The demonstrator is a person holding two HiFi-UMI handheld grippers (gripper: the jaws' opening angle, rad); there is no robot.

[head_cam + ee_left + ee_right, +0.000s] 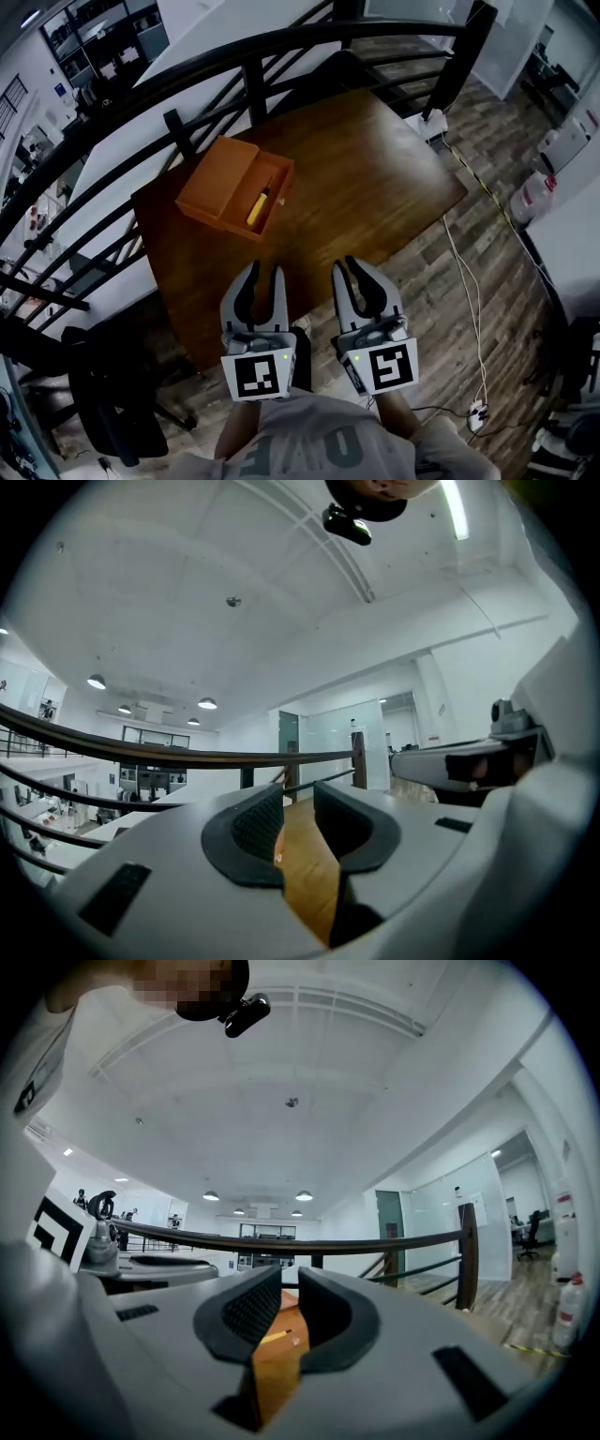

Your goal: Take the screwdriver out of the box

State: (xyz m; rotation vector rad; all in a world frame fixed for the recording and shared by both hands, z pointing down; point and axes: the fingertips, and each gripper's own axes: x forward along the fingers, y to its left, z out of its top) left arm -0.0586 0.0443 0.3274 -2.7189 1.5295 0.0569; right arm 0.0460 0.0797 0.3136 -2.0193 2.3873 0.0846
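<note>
Here, looking steeply down on the table (pixel 375 178). The box (pixel 217 173) sits left of centre in the head view with its lid thrown open. The screwdriver (pixel 258 207), yellow-handled, lies inside the tray on the box's right side. Bare wood lies between the box and me. A dark railing (pixel 216 58) curves across the top of the frame beyond the table. A cable (pixel 466 281) trails over the floor at right, and a chair (pixel 112 394) stands at lower left. My left tongs (pixel 265 272) and right tongs (pixel 348 266) hover side by side at the table's near edge, bottom centre, well apart from the box. Each is parted by only a narrow slot, gripping nothing and touching nothing. Through the right slot I see the box; through the left, only brown wood.
</note>
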